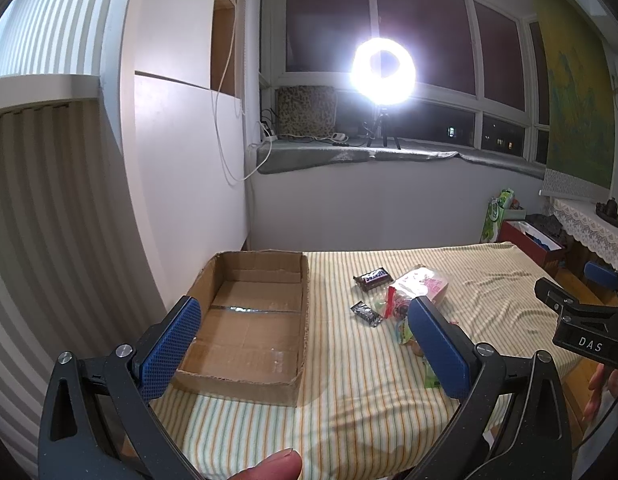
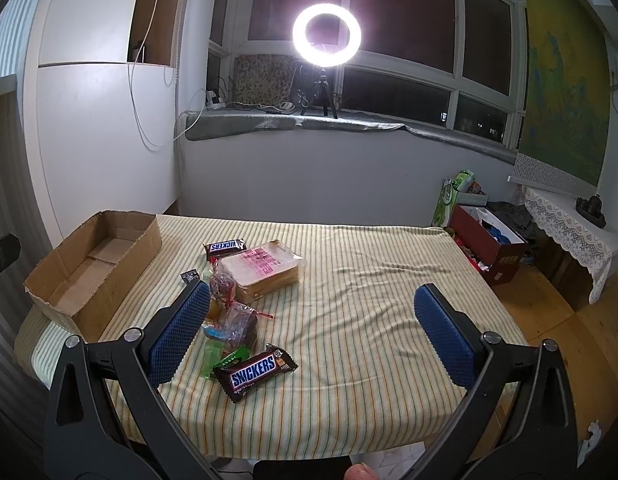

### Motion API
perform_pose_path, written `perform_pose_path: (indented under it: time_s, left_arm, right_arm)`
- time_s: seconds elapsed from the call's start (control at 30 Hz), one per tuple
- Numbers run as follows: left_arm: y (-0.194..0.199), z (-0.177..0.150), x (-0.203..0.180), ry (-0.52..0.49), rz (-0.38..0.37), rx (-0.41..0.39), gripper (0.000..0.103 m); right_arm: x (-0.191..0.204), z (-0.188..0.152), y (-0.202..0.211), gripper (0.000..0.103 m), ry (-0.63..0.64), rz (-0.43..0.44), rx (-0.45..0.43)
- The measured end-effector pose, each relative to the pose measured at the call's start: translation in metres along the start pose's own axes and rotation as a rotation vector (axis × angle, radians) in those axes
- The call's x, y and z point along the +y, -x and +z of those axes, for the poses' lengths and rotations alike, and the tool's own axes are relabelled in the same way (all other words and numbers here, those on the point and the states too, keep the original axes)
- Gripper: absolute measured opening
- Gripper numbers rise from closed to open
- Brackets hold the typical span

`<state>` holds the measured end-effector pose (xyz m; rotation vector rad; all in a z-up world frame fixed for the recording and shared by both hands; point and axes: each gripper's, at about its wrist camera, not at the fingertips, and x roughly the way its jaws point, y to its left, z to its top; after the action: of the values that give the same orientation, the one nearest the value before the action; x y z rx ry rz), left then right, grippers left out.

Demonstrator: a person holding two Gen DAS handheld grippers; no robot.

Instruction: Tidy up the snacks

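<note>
Nothing is packed yet: the shallow brown cardboard box [image 1: 253,316] sits empty at the far left of the table with the yellow-and-green striped cloth [image 2: 369,280], so the whole sort is still ahead.

Every snack lies loose in a cluster just right of the box. There's the far Snickers bar in its brown wrapper [image 2: 225,246], the clear bag of sliced bread with pink print [image 2: 265,270], a small black sachet [image 2: 190,275], some clear-wrapped sweets with red ties [image 2: 233,312], a green packet [image 2: 233,356] and the near Snickers bar [image 2: 255,370].

The left gripper [image 1: 305,344] hovers over the box's near edge, fingers spread wide, holding nothing. The right gripper [image 2: 313,336] hangs above the near Snickers bar, equally wide and empty.

The right wrist view lays out the whole pile. The left wrist view hides the near items behind a blue pad [image 1: 437,348], but shows the box's bare floor and the right gripper beside it.
</note>
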<state>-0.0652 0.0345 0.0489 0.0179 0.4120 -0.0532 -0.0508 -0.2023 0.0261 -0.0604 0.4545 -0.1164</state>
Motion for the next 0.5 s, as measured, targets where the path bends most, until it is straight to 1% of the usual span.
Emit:
perform_pose_path:
  time_s: [0.5]
  left_arm:
    - [0.0008, -0.0001, 0.0003, 0.001, 0.0, -0.005, 0.103]
  right_arm:
    - [-0.0001, 0.0003, 0.0014, 0.103, 0.009, -0.004, 0.007]
